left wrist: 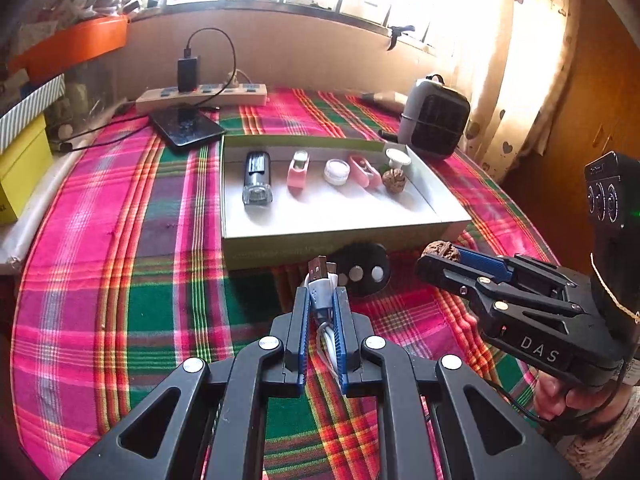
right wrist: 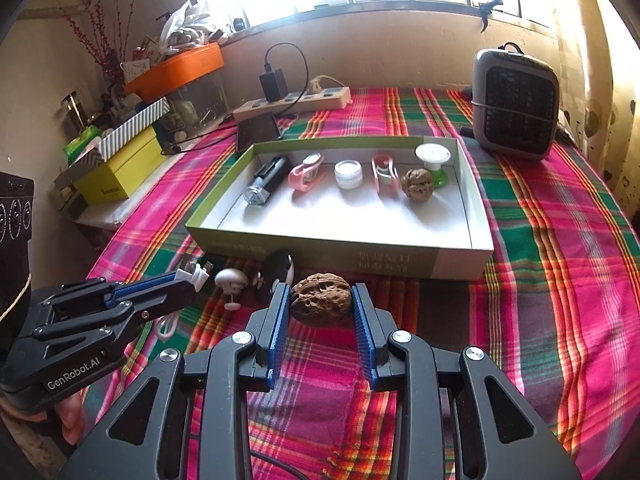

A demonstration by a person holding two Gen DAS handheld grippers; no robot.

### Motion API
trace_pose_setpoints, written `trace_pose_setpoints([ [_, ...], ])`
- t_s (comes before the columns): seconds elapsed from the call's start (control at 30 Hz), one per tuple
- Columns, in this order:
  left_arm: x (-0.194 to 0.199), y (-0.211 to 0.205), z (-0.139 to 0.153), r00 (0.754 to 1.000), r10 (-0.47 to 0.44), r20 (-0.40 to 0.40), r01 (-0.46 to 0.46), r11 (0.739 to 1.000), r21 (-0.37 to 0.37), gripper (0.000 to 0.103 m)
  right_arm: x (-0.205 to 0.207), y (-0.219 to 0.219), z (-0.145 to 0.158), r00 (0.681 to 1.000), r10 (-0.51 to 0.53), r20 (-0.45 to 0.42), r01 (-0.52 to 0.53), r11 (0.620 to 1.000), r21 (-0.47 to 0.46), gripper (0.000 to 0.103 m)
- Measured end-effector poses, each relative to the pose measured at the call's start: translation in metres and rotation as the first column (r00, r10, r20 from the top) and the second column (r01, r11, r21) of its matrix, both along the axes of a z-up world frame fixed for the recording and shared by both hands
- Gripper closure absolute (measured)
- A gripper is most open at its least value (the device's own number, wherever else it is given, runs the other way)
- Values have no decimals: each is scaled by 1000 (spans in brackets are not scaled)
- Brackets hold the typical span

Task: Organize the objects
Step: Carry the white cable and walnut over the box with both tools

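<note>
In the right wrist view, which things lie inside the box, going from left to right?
Black flashlight, pink clip, small white jar, second pink clip, walnut, white spool on a green base.

A home — plaid tablecloth (right wrist: 560,240); heart-print curtain (left wrist: 520,80); space heater (right wrist: 516,104).

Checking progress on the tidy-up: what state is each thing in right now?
Left gripper: shut on white USB cable.
Right gripper: shut on brown walnut.
Shallow green-and-white cardboard box: open, partly filled.
Second brown walnut: lying in box.
Black key fob: lying outside box.
</note>
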State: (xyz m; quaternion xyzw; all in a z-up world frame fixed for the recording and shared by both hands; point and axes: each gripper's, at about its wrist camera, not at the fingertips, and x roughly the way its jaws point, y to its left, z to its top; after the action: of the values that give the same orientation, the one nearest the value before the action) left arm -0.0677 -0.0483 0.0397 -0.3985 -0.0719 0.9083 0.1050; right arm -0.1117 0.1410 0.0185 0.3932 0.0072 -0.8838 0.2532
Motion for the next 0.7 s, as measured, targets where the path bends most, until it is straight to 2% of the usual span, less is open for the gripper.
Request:
trace_pose_setpoints([
  [0.37, -18, -3, 10, 1000, 2, -16, -2, 1000, 2, 93, -17, -9, 14, 1000, 17, -24, -17, 1000, -11, 71],
  [0.7, -43, -11, 13, 1000, 28, -13, -28, 1000, 12, 93, -44, -22, 14, 999, 40, -13, -40, 999, -5, 71],
])
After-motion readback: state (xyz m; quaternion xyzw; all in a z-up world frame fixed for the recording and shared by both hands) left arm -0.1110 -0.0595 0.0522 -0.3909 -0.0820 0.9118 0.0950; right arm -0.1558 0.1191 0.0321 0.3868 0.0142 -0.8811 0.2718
